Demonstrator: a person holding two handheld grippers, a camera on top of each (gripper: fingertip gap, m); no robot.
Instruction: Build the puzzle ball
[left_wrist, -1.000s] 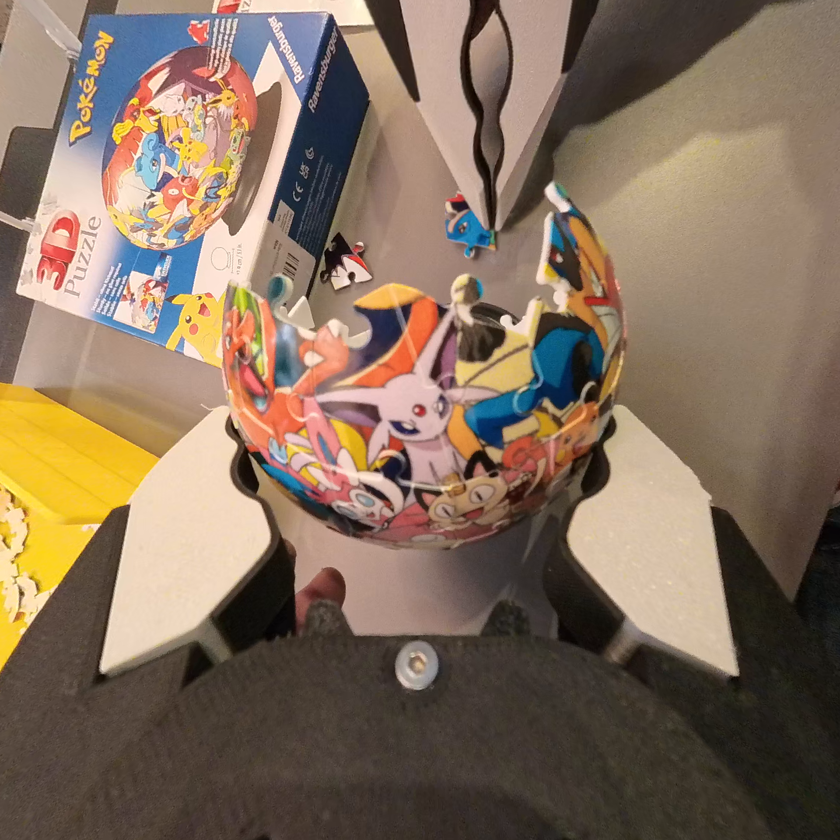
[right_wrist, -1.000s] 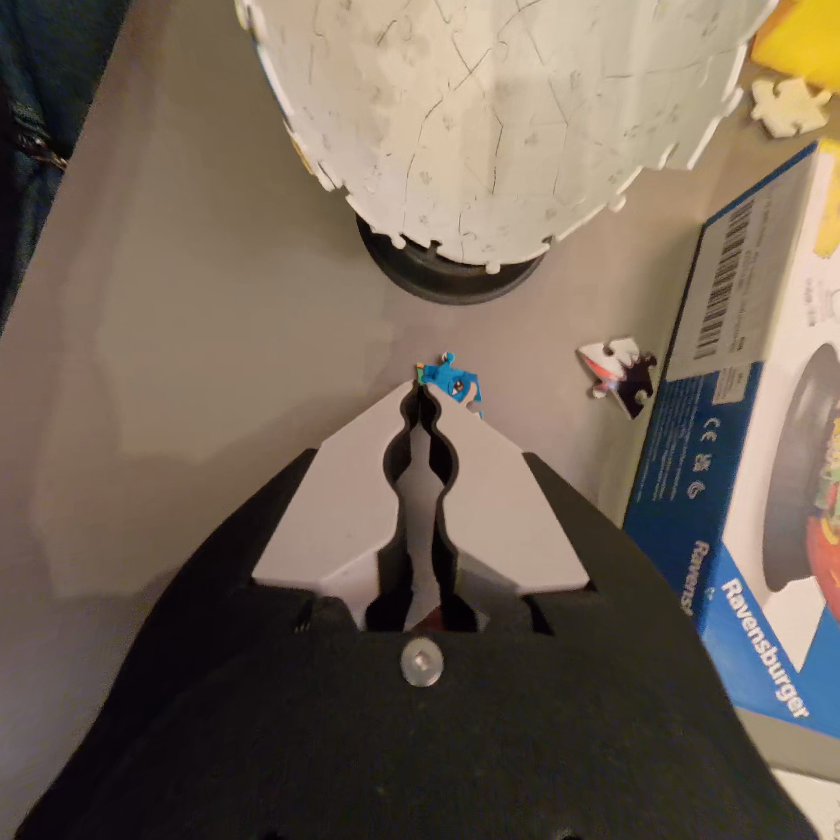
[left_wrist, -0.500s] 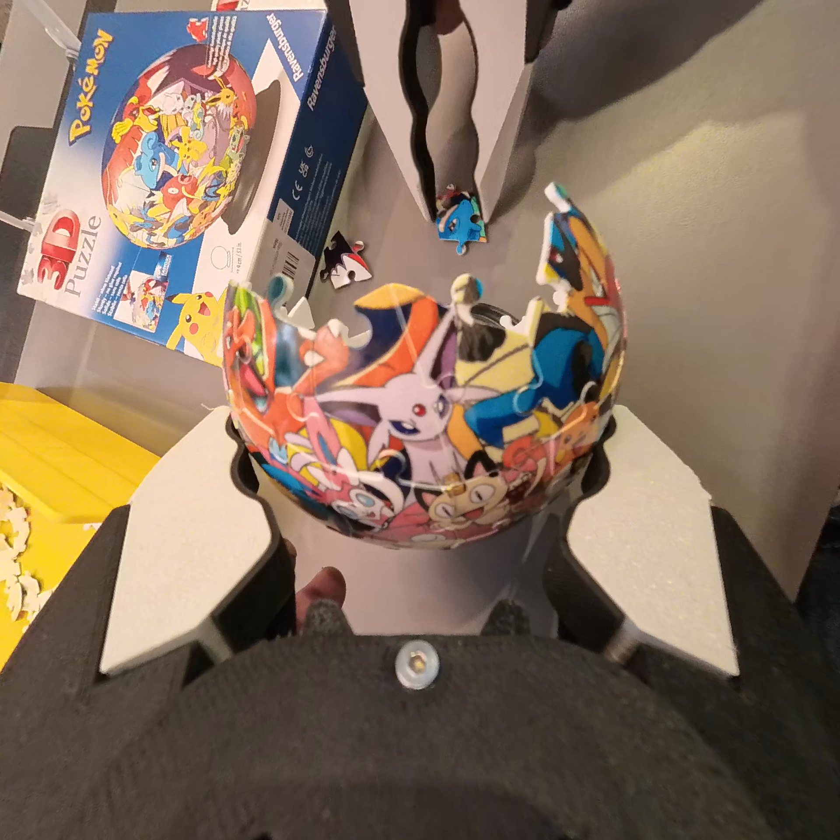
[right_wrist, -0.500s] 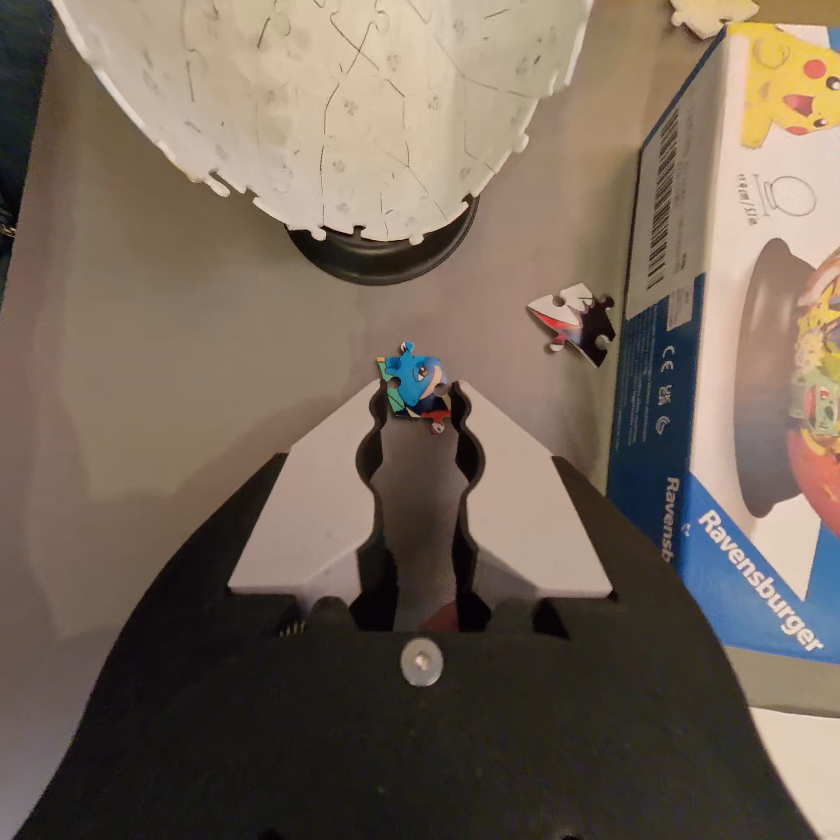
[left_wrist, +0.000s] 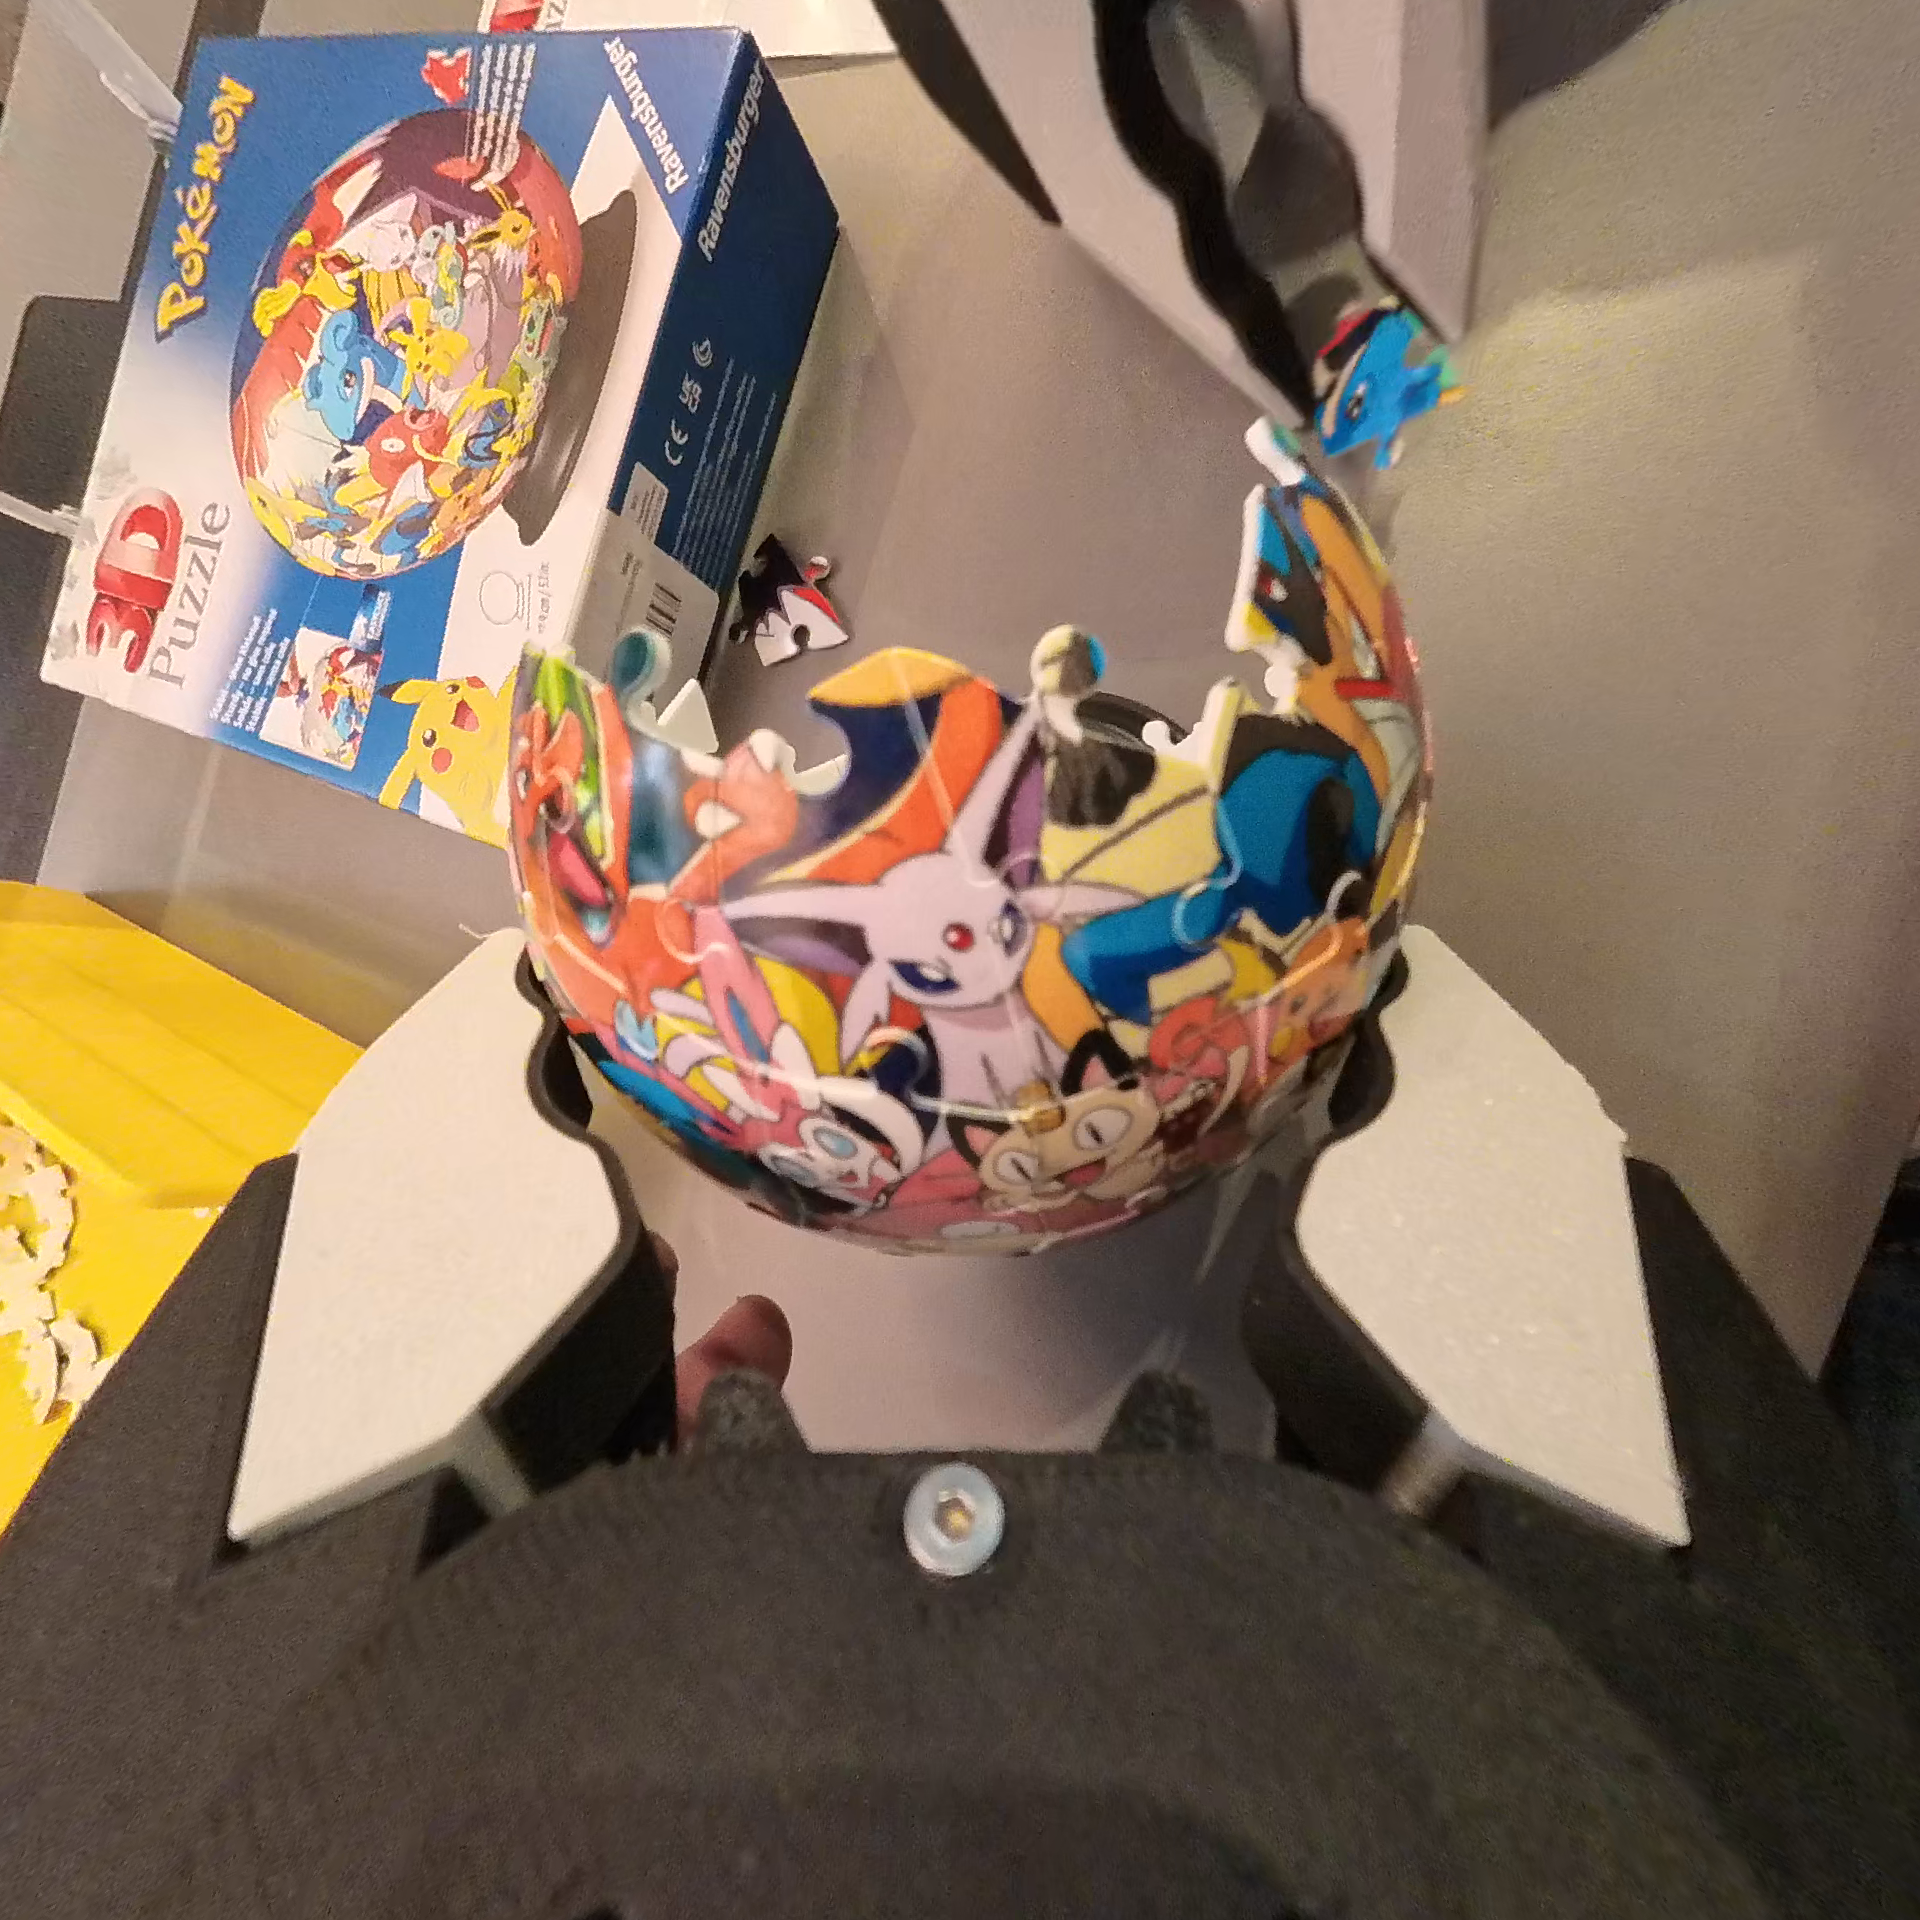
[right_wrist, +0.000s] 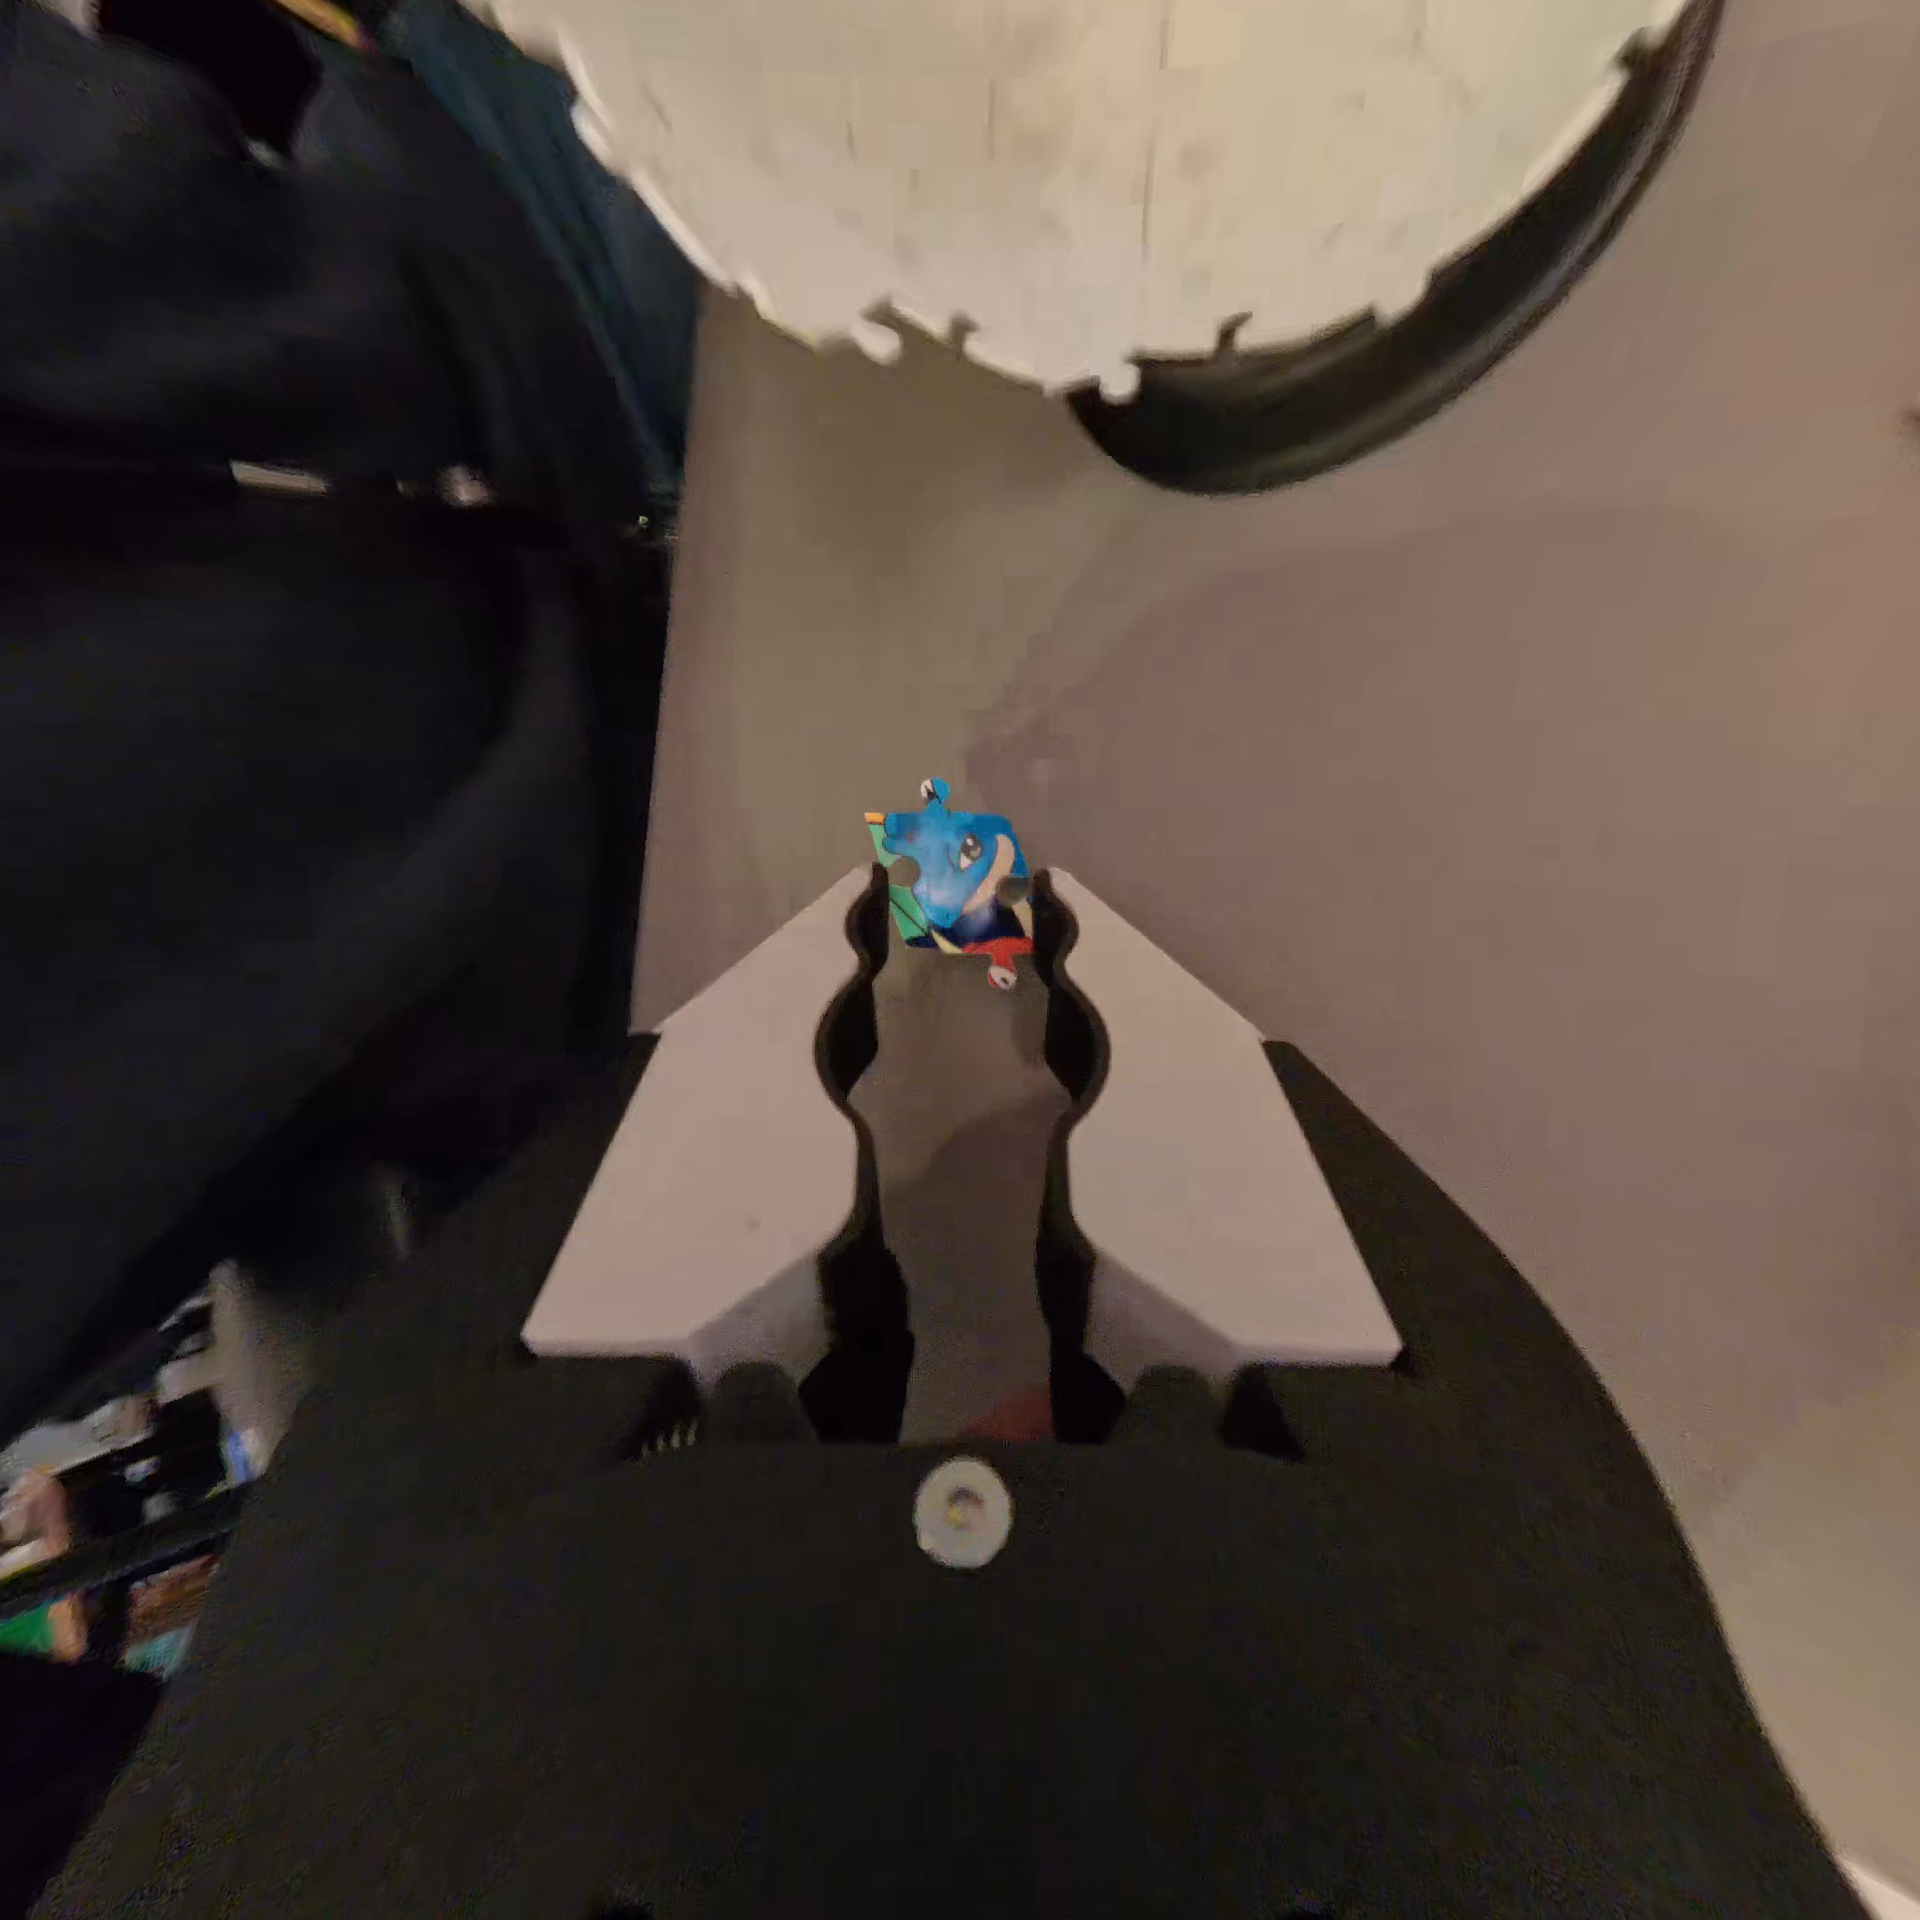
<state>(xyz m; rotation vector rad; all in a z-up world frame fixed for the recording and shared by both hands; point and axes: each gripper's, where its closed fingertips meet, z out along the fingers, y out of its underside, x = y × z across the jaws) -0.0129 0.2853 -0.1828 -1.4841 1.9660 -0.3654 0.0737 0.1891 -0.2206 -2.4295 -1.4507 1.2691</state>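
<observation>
The half-built puzzle ball (left_wrist: 966, 935), a colourful open bowl with a jagged rim, sits between the two fingers of my left gripper (left_wrist: 961, 966), which press on its sides. In the right wrist view its white inside (right_wrist: 1091, 156) fills the top, resting on a black stand (right_wrist: 1351, 395). My right gripper (right_wrist: 958, 883) is shut on a blue puzzle piece (right_wrist: 951, 862) and holds it above the table. In the left wrist view that gripper (left_wrist: 1361, 364) holds the blue piece (left_wrist: 1371, 395) just beyond the tallest part of the ball's rim.
The puzzle box (left_wrist: 416, 364) lies at the far left. A loose dark piece (left_wrist: 790, 613) lies beside it on the grey table. A yellow tray (left_wrist: 104, 1039) with pale pieces (left_wrist: 31, 1299) is at the left edge. A person's dark clothing (right_wrist: 260, 727) fills the left of the right wrist view.
My right gripper opened around the blue piece on the table, closed on it, lifted it and carried it towards the ball's high rim. The left gripper and ball stayed put.
</observation>
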